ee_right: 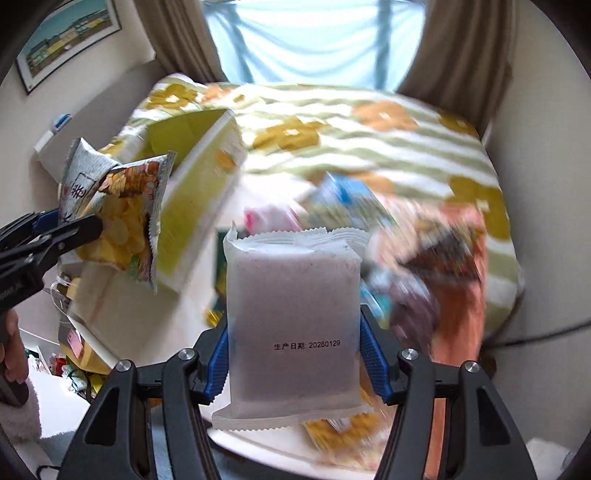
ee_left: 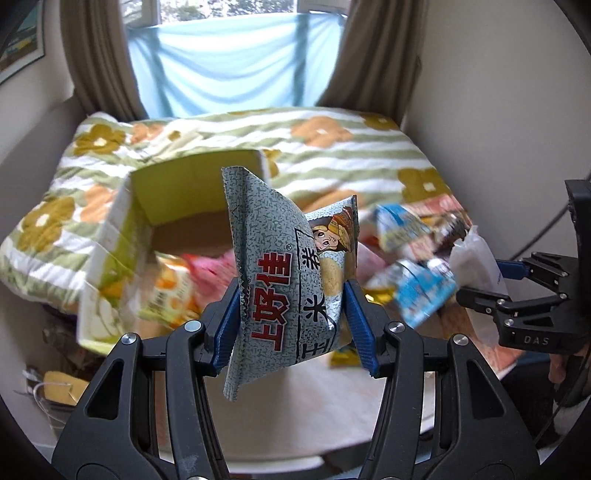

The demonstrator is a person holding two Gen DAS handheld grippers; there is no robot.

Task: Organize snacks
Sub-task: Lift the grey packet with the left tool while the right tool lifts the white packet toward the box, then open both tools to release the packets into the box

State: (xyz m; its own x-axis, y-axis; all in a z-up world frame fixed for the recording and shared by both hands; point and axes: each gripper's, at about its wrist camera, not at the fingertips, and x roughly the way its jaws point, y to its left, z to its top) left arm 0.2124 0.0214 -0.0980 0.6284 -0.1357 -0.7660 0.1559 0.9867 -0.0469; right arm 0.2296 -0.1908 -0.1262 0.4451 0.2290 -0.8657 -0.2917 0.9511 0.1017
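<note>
- My left gripper (ee_left: 291, 325) is closed on the grey chip bag (ee_left: 284, 273); my right gripper (ee_right: 295, 358) is closed on the frosted white packet (ee_right: 293, 317).
- The box (ee_left: 122, 236) stands open at ten o'clock of the chip bag.
- I hold the chip bag only by its lower part, so it can tilt or slip out.
- Both packs are puffy; a hard squeeze may crush the snacks inside.

grey chip bag (ee_left: 291, 280): large red characters "上好佳" with a small ® mark; beside them black characters, "米" readable, others partly hidden
frosted white packet (ee_right: 293, 325): black print "生产日期: 20260129"
right gripper (ee_left: 480, 284): pale letters "das" on its black body
framed picture (ee_right: 68, 35): no readable text
</note>
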